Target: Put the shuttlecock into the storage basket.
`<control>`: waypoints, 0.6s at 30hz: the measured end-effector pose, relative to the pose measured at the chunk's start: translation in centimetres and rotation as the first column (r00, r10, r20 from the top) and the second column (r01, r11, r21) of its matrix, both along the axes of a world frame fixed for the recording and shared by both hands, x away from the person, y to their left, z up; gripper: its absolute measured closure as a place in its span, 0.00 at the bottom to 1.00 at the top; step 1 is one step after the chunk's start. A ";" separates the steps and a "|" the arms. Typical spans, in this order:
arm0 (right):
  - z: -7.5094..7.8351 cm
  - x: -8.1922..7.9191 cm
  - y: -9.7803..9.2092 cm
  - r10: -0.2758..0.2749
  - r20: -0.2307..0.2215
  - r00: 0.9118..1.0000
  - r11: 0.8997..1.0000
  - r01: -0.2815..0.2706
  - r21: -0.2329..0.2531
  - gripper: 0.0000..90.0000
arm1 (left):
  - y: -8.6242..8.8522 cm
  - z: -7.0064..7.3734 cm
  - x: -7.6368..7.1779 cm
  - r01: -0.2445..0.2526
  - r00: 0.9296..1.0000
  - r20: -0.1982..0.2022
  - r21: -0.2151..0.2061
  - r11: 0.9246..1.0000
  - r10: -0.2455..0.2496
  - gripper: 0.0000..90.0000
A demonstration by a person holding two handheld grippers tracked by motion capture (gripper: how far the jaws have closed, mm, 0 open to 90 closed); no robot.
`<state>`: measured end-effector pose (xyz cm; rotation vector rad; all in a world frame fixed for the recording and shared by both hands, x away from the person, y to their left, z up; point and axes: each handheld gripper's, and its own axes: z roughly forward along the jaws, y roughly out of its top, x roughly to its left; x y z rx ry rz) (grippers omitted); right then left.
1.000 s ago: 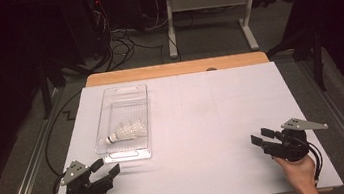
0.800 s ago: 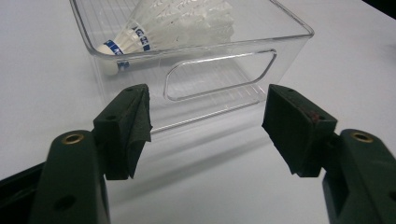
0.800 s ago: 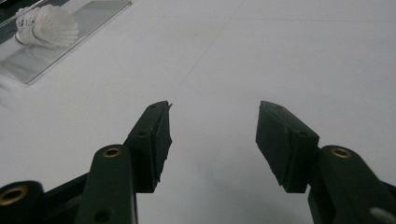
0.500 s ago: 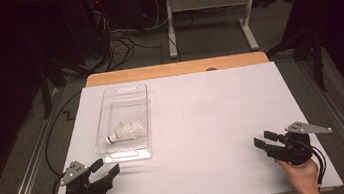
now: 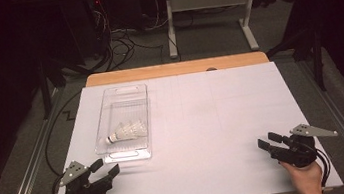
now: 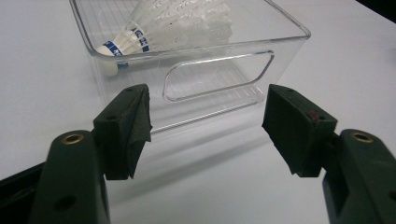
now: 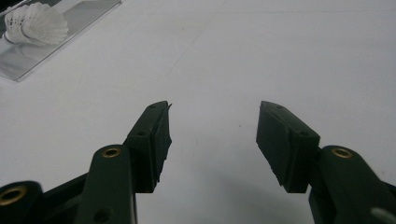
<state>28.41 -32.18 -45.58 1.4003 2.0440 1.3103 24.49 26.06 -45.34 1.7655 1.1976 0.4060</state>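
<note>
A clear plastic bin [image 5: 103,123] lies on the left half of the white table [image 5: 223,120]. A white shuttlecock [image 5: 125,132] with a blue band rests on its side in the bin's near end. My left gripper [image 5: 105,166] sits open just in front of the bin's near wall, holding nothing. In the left gripper view the bin [image 6: 215,79] and the shuttlecock [image 6: 173,23] stand right beyond my open left gripper [image 6: 208,107]. My right gripper [image 5: 267,140] rests open and bare near the table's front right corner. From my right gripper [image 7: 212,112], the shuttlecock [image 7: 35,23] lies far off.
A wooden strip [image 5: 176,68] runs along the table's far edge. Metal rails flank both sides of the table. Behind it, cables [image 5: 117,38] lie on the dark floor beside a grey frame [image 5: 206,7].
My right gripper has drifted slightly toward the near edge. The left gripper, bin and shuttlecock have stayed put.
</note>
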 end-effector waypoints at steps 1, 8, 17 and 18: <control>0.0 -0.1 -0.1 0.000 0.000 1.000 1.000 0.000 0.001 0.50 | 0.0 0.0 0.0 0.000 1.000 0.000 0.000 1.000 0.000 0.37; -0.3 -0.4 -0.8 -0.018 0.013 1.000 0.999 0.017 0.027 0.49 | 0.0 0.0 0.0 0.001 1.000 0.000 0.001 1.000 -0.001 0.37; -0.5 -1.1 -1.7 -0.045 0.047 0.998 0.998 0.042 0.049 0.48 | 0.0 0.0 0.1 -0.001 1.000 -0.003 -0.001 1.000 0.001 0.37; -0.5 -1.2 -1.7 -0.047 0.052 0.998 0.998 0.044 0.048 0.48 | 0.0 0.0 0.1 -0.001 1.000 -0.005 -0.002 1.000 0.001 0.37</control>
